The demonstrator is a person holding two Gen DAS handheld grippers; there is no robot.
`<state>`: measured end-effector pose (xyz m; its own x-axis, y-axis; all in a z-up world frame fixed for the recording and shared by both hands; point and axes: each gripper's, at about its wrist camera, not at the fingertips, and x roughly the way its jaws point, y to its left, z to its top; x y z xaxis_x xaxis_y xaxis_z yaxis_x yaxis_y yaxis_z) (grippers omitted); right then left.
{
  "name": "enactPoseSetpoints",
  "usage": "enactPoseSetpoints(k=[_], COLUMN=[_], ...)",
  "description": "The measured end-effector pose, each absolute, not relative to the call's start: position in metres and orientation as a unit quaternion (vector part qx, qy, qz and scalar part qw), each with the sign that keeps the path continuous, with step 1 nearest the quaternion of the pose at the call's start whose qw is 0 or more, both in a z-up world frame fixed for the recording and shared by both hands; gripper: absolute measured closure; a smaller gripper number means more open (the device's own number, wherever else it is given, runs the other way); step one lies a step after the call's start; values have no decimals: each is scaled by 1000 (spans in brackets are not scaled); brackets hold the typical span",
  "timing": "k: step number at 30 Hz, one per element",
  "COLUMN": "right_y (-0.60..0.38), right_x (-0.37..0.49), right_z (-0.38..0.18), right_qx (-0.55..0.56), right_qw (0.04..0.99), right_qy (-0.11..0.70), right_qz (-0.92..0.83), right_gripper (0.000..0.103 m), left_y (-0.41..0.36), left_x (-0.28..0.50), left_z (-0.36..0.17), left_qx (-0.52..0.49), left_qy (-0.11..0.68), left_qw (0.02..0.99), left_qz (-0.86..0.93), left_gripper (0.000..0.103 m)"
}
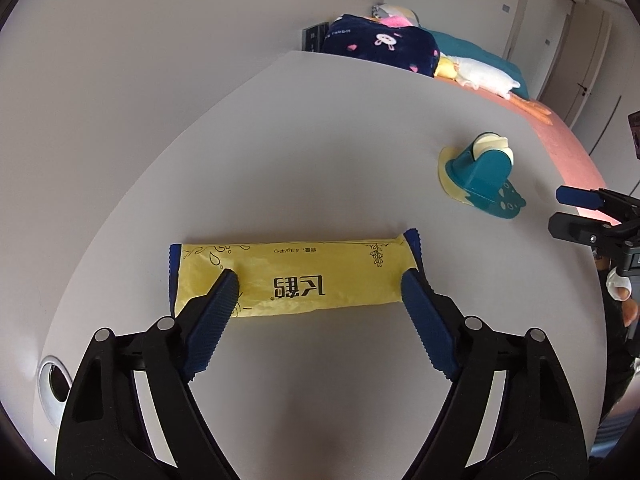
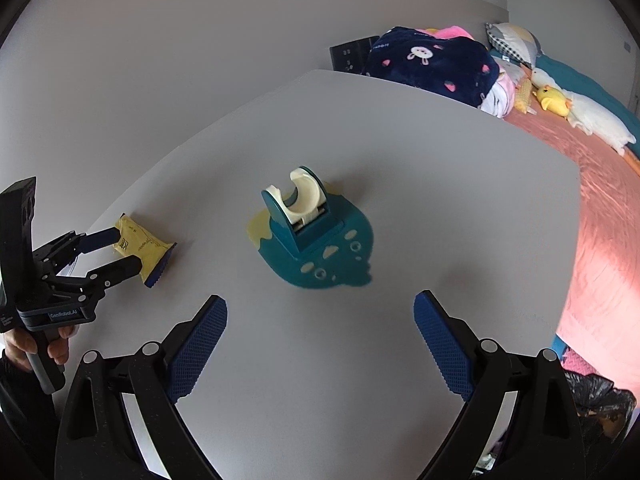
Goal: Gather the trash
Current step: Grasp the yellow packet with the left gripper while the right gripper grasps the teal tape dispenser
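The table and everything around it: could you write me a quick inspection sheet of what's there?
Surface: pale grey table, with a round metal-rimmed hole near its edge.
Job's things: flat yellow wrapper.
Clutter: teal holder, upright.
Grippers: left gripper open, fingers straddling the wrapper; right gripper open, empty, short of the holder.
Cables: nothing seen.
Surroundings: bed with navy blanket, plush toys; black bag.

Two large dark characters, "飞鹤", are printed upside down on the yellow wrapper [image 1: 288,280], lower centre of the left wrist view. "GenRobot.AI" is read on the left gripper [image 2: 126,252] body label, lower left.
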<state>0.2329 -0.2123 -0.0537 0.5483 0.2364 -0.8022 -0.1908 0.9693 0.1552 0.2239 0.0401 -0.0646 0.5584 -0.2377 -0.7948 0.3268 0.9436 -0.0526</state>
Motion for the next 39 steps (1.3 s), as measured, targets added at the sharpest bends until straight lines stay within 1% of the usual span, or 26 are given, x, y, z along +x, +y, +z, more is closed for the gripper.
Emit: enactPoseSetpoints(k=[2,4,5,9,14,20,23,25,26,28,29,30,32,34,35,39], right_y=[-208,-205,-204,-199,-197,-193,-190,-187,-186,-183,-181,-179,-176,-173,-173,-174], right_x=[238,241,242,246,253,261,269,276,279,285,287,290,294,295,294,285], right_z=[-54,-54,-54,-54,-54,-57,-59,-60,-60,-61,-62,-64,-67,-70,-70,-69], right_qx=[27,29,29,28,31,20,13,6,3,-11,-18,-27,-42,-53,-54,-51], right_qw=[880,880,880,881,883,884,884,884,883,883,882,881,881,880,881,883], right_qy=[458,457,456,453,449,448,450,450,450,451,453,454,454,453,451,448], right_qz=[125,129,130,135,134,133,131,129,130,131,130,129,129,135,135,131], right_gripper=[9,9,9,9,9,9,9,12,17,22,27,31,36,52,56,56], left_y=[46,56,61,66,71,66,65,65,66,69,69,70,69,66,64,58], left_x=[228,232,235,243,251,261,263,264,264,265,265,265,264,263,263,261], left_z=[-60,-56,-56,-57,-65,-67,-67,-67,-66,-66,-66,-66,-68,-68,-69,-67], left_qx=[27,-23,-47,-83,-155,-158,-148,-143,-144,-148,-149,-150,-145,-136,-133,-123], left_qy=[452,467,474,496,535,539,532,527,522,514,510,506,500,496,493,485], left_qw=[878,870,867,857,829,827,833,837,840,845,847,849,853,856,858,863], left_qz=[-156,-154,-149,-111,-44,18,28,31,27,12,1,-9,-30,-49,-57,-73], left_gripper=[22,6,6,6,6,6,13,23,26,41,44,51,58,64,66,76])
